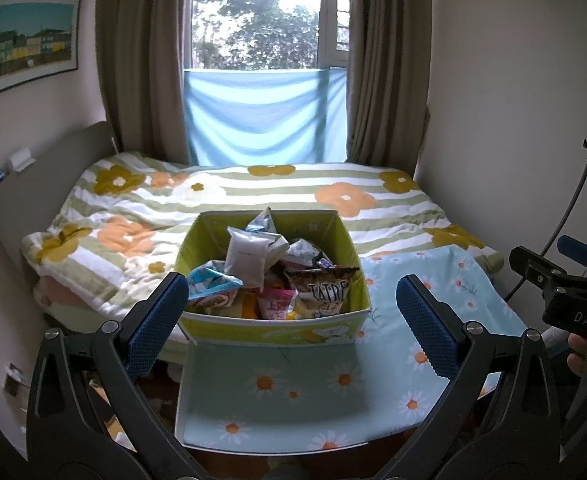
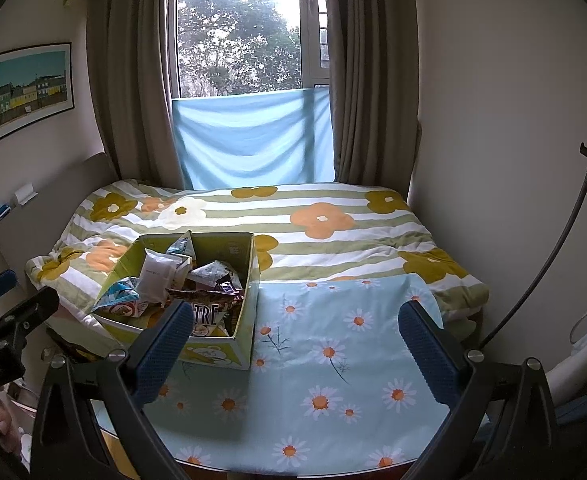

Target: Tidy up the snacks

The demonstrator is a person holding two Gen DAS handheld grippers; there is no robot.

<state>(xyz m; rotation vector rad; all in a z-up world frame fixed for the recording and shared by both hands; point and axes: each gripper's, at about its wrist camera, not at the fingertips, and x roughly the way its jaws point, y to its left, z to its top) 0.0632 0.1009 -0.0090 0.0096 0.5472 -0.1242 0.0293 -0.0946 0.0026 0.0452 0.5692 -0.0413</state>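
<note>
A green cardboard box (image 1: 197,236) full of snack packets stands on a table with a light-blue daisy cloth (image 1: 277,396), against the bed. A white pouch (image 1: 247,260) stands upright on the pile, and a brown bag (image 1: 323,286) lies at the front. My left gripper (image 1: 293,316) is open and empty, hovering just in front of the box. My right gripper (image 2: 297,344) is open and empty, above the cloth (image 2: 333,360) to the right of the box (image 2: 245,276). The right gripper's side also shows in the left wrist view (image 1: 565,284).
A bed with a flowered striped quilt (image 1: 253,192) lies behind the table. A window with brown curtains (image 1: 141,60) and a blue cloth (image 1: 261,116) is at the back. A grey headboard (image 1: 45,168) is at the left, and a black cable (image 2: 541,264) at the right.
</note>
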